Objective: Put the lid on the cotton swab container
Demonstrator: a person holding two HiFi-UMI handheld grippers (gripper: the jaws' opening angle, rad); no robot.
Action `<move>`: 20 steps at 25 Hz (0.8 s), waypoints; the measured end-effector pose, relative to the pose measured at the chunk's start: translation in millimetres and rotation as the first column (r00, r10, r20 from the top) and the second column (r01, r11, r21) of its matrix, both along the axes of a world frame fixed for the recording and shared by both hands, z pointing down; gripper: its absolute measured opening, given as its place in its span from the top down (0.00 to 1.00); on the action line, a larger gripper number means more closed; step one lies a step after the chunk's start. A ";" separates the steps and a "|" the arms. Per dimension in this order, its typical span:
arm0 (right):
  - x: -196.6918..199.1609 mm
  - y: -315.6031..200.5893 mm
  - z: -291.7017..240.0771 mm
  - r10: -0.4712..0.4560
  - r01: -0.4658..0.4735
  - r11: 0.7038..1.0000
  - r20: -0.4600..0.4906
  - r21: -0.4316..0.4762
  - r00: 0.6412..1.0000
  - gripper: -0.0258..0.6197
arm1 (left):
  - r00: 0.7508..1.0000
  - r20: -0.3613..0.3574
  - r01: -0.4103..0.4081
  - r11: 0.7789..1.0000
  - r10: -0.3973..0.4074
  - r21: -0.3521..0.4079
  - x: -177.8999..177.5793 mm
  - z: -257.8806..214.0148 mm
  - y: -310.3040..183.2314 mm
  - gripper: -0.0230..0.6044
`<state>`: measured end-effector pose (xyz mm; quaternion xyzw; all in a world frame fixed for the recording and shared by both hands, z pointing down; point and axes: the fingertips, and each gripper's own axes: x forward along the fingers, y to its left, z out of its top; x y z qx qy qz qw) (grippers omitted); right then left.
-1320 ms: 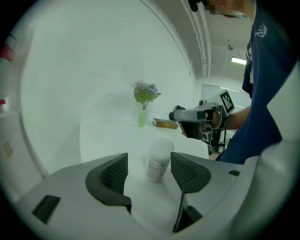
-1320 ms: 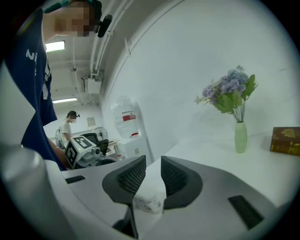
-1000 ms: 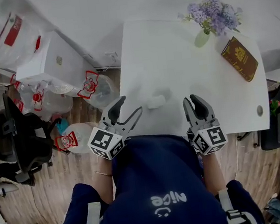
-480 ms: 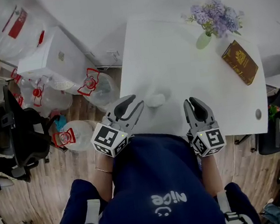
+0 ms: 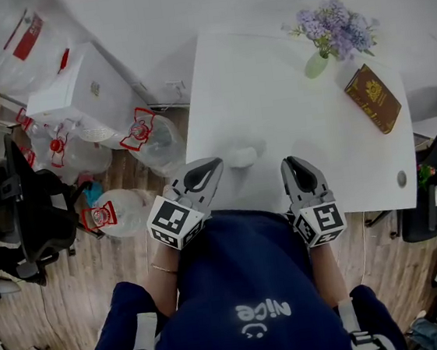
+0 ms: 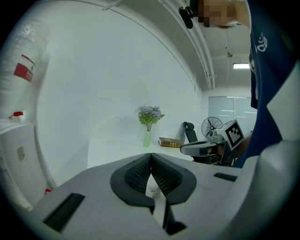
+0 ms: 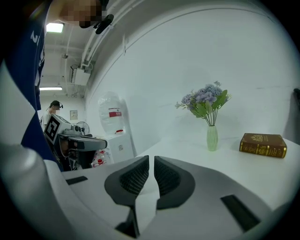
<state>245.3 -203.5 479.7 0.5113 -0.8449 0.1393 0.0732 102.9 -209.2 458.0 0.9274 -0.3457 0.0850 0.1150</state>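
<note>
Cotton swab container (image 5: 242,157) near the surface's (image 5: 296,99) front edge, open room beyond; left gripper's (image 5: 210,166) fingers just closed together, empty; right gripper's (image 5: 292,162) drawn together.

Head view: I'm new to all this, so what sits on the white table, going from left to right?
cotton swab container → green vase of purple flowers → brown book

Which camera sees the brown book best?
The right gripper view: the book looks biggest and sharpest there. The head view shows it smaller, from above; the left gripper view shows it tiny and far off.
</note>
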 end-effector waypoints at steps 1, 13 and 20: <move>0.4 0.6 0.1 0.004 -0.004 1.000 0.002 -0.002 1.000 0.86 | 1.000 -0.012 0.001 1.000 -0.001 0.003 -0.2 -2.4 -0.5 0.93; 9.8 1.6 4.9 0.038 -0.037 0.999 0.038 -0.021 0.999 0.87 | 1.000 -0.021 0.007 1.000 -0.007 0.001 1.9 -3.5 -3.1 0.93; 7.5 0.7 6.3 0.020 -0.020 1.000 0.025 -0.020 0.999 0.87 | 1.000 -0.017 0.015 1.000 -0.015 -0.006 2.0 -1.5 -4.8 0.93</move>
